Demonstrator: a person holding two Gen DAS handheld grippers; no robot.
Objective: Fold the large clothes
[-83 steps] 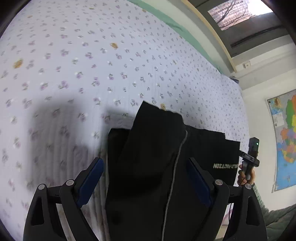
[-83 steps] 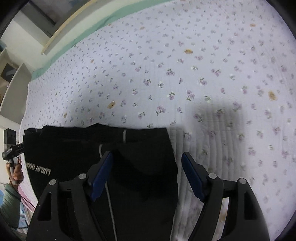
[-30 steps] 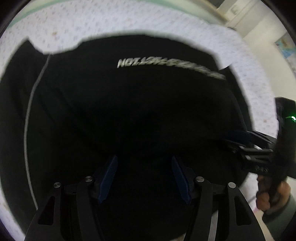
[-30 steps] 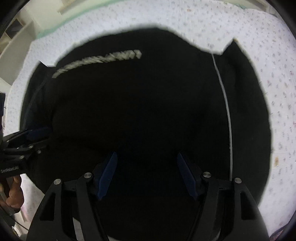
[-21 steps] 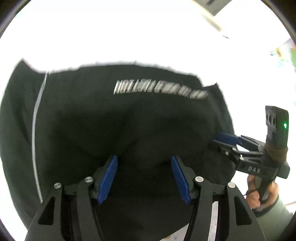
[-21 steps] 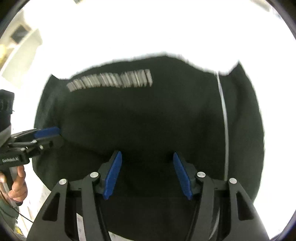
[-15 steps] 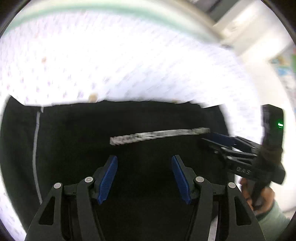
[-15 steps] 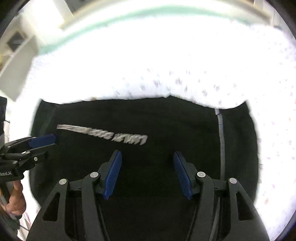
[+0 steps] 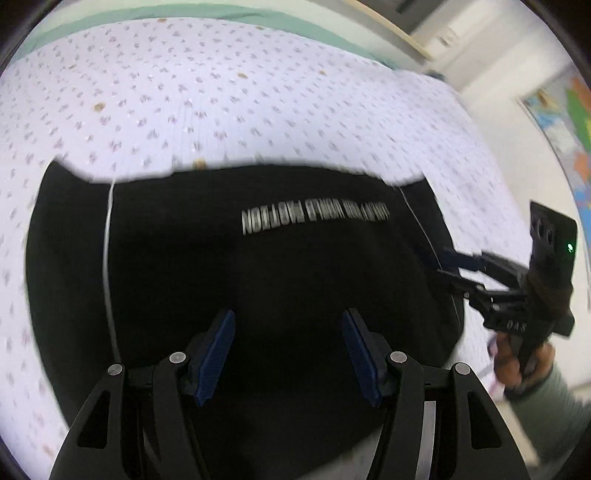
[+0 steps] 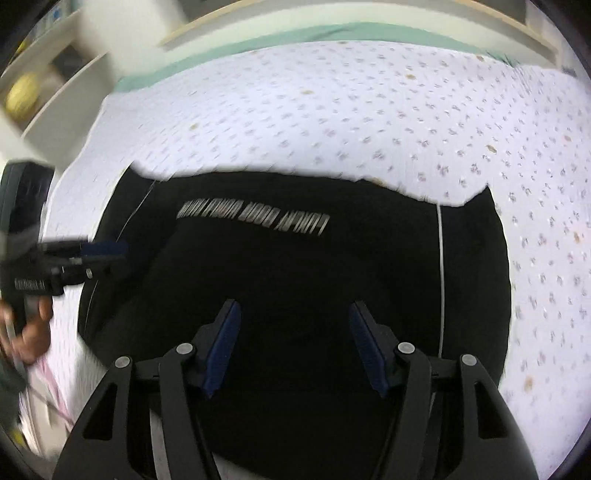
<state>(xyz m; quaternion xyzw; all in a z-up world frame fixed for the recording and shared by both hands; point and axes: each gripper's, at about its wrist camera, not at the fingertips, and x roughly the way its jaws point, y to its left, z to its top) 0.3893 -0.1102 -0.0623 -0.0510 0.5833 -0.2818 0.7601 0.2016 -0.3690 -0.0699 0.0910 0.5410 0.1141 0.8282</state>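
Observation:
A black garment (image 9: 258,266) with a line of white lettering and thin white side stripes lies folded on the bed, near its front edge. It also fills the lower half of the right wrist view (image 10: 295,266). My left gripper (image 9: 288,354) hovers over the garment's near part with its jaws open and nothing between them. My right gripper (image 10: 293,345) does the same. Each gripper shows in the other's view at the garment's side edge: the right gripper (image 9: 454,269) and the left gripper (image 10: 107,254).
The bed is covered by a white quilt with small purple flowers (image 9: 221,103), with a green strip along its far edge (image 10: 332,31). A wall map (image 9: 565,122) hangs at the right. Shelves (image 10: 44,85) stand at the left.
Both grippers have pulled back and tilted up, so more of the quilt shows beyond the garment. The earliest frames show the garment with a folded flap; now it lies as one wide block.

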